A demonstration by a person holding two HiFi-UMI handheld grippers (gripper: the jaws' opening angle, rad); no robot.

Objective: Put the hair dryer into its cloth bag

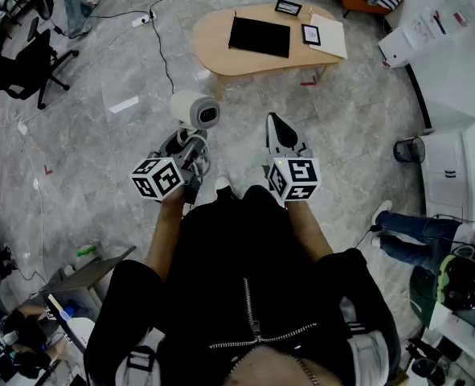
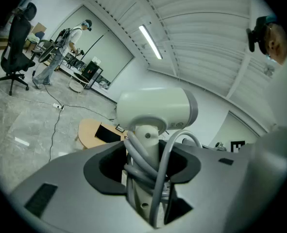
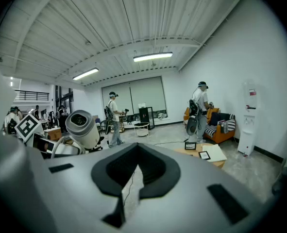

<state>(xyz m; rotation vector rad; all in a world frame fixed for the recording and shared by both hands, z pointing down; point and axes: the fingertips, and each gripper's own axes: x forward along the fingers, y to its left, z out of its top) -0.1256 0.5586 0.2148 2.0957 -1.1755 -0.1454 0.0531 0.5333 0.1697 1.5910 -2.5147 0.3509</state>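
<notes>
In the head view the person stands on a grey stone floor (image 1: pixel 100 135) with a tool in each hand. The left tool (image 1: pixel 187 149) is clamped on the handle of the white hair dryer (image 1: pixel 194 109), which is held in the air with its head above the jaws and its round end facing the camera. The right tool (image 1: pixel 274 125) is beside it, with its jaws together and nothing in them. Well ahead of both is a low wooden desk (image 1: pixel 213 34). It carries a black flat sheet (image 1: pixel 260 36), two small frames (image 1: pixel 288 7) and a white pad (image 1: pixel 331 43). I cannot tell whether the black sheet is the bag. An office chair (image 1: pixel 20 67) stands at far left.

In the left gripper view the left tool (image 2: pixel 145 183) has its pads pressed on the hair dryer (image 2: pixel 155 108) from both sides. The handle stands upright between them, with the grey cord (image 2: pixel 141 161) wound round it. The desk (image 2: pixel 87 132) shows behind.

In the right gripper view the right tool (image 3: pixel 128 188) has its jaws closed on each other and holds nothing. The hair dryer (image 3: pixel 82 126) is off to the left, in the air and apart from these jaws. The desk (image 3: pixel 194 152) lies ahead to the right, with an orange sofa (image 3: pixel 220 130) behind it.
</notes>
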